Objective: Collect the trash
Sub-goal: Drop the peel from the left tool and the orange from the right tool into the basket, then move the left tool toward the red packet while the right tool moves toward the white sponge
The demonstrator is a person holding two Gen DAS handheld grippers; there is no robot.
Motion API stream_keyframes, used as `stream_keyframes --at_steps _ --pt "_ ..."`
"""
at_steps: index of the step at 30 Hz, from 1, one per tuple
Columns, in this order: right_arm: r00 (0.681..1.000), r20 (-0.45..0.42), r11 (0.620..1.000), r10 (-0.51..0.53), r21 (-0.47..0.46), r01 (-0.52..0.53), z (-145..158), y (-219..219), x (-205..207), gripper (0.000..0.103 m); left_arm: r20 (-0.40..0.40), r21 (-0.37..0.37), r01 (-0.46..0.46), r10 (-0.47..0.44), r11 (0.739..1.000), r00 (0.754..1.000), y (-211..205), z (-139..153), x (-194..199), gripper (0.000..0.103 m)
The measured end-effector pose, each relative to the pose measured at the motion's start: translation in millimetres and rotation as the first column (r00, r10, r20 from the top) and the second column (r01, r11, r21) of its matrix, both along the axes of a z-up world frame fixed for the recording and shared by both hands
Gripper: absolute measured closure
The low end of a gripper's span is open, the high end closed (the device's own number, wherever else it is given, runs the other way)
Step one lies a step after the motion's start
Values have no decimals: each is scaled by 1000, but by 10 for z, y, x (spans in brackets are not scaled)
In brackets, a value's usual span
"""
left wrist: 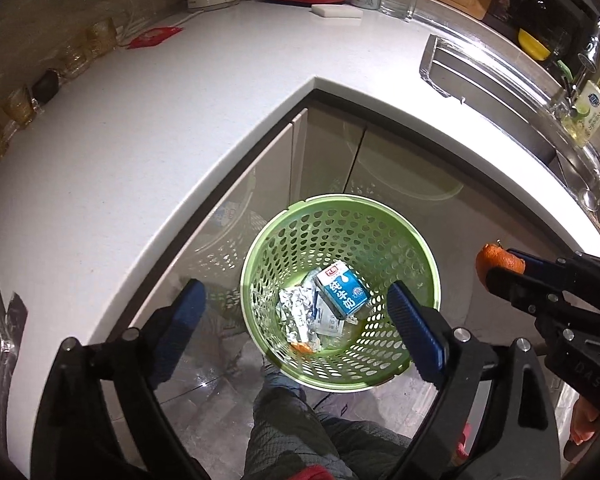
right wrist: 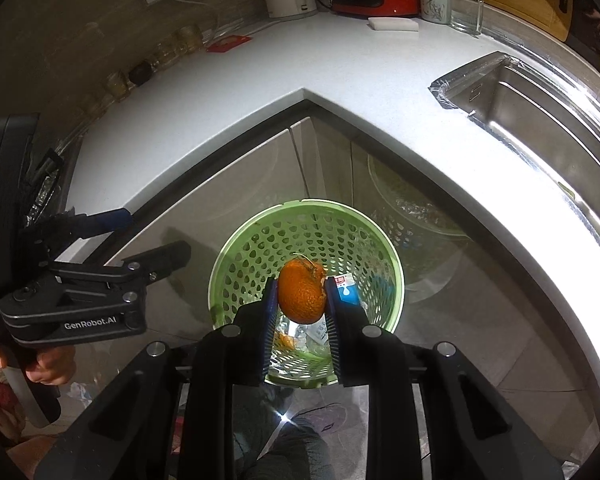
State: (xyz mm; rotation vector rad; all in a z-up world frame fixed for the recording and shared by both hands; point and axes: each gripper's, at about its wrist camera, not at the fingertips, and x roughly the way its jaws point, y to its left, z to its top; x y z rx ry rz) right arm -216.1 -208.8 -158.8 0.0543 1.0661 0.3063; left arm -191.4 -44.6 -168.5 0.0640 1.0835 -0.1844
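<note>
Lower centre of the left wrist view: left gripper (left wrist: 296,328) spread wide, empty, over green basket (left wrist: 420,264) holding milk carton (left wrist: 342,288), crumpled foil (left wrist: 298,312) and an orange scrap (left wrist: 300,347). Far right, orange peel (left wrist: 494,259) pinched by right gripper (left wrist: 500,266).

Centre of the right wrist view: right gripper (right wrist: 302,300) clamped on orange peel (right wrist: 302,294) above green basket (right wrist: 260,240). Likely light, soft, crushable; held across its middle.
</note>
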Motion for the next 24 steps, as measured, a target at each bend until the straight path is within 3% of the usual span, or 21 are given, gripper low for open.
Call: stream_keyframes --at_steps 2,3,4,6,13,24 --pt "1000 -14 1000 6 -1 -6 -54 45 26 77 3 3 -16 16 1000 1000 64 7 11 14" --pt "1000 -27 1000 13 -3 -13 -94 71 47 68 3 5 -25 25 1000 1000 103 9 17 14" --pt "999 -42 1000 19 -7 -19 -137 90 66 45 2 6 -35 35 999 999 139 11 20 14" --pt "999 -47 999 0 -36 -2 -200 122 85 23 -2 2 -55 55 998 998 205 12 30 14" --pt "997 -42 998 -60 -18 59 -113 24 121 7 9 -3 -90 90 996 996 310 101 57 14" --pt "990 101 995 -100 1 101 476 -106 91 3 102 -34 -111 114 993 988 329 558 107 9"
